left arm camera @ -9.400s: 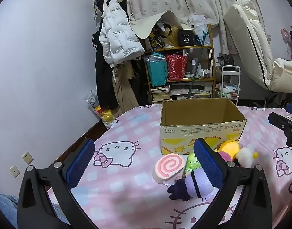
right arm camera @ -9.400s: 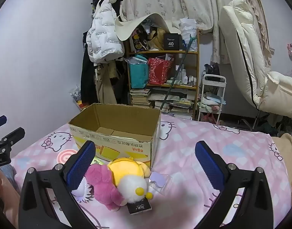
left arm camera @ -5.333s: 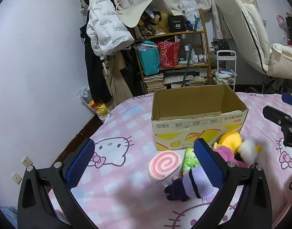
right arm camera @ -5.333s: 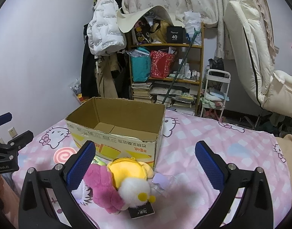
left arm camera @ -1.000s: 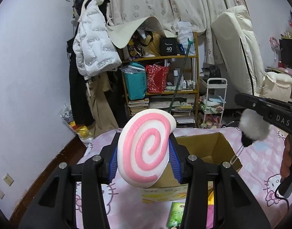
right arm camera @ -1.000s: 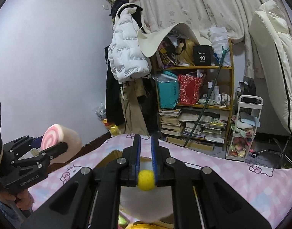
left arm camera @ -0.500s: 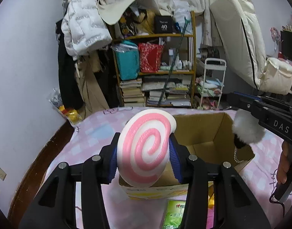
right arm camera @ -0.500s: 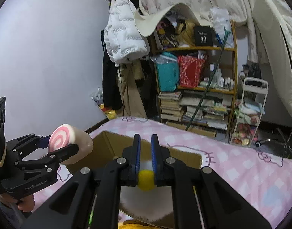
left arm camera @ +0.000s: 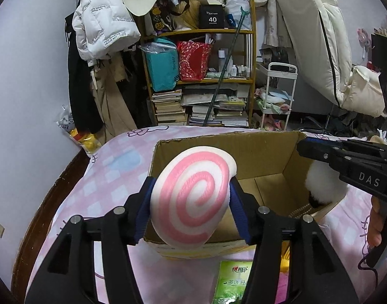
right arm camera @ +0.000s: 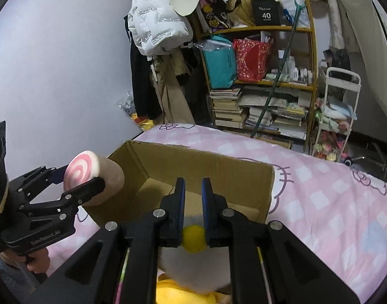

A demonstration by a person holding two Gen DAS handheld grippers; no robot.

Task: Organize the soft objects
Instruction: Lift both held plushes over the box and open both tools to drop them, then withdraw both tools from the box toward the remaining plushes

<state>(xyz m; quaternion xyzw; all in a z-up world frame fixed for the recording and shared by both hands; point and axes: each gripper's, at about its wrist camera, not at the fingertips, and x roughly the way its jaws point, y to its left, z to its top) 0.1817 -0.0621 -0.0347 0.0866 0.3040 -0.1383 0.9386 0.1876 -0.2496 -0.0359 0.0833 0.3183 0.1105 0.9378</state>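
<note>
Over the near rim of the cardboard box point(left arm camera: 267, 152) on the pink bed point(right arm camera: 332, 202), we hold the pink swirl cushion point(left arm camera: 193, 197) in our left claw point(left arm camera: 191, 207). Its jaws have just been opening, yet the blue pads point(left arm camera: 237, 212) still touch the cushion on both sides. Our right claw point(right arm camera: 193, 202) is clamped on the white pompom toy point(left arm camera: 325, 185) by its yellow ball point(right arm camera: 194, 238), and the toy hangs at the box's right wall. A green packet point(left arm camera: 234, 281) lies on the bed before the box, beside a yellow plush point(right arm camera: 188, 293).
</note>
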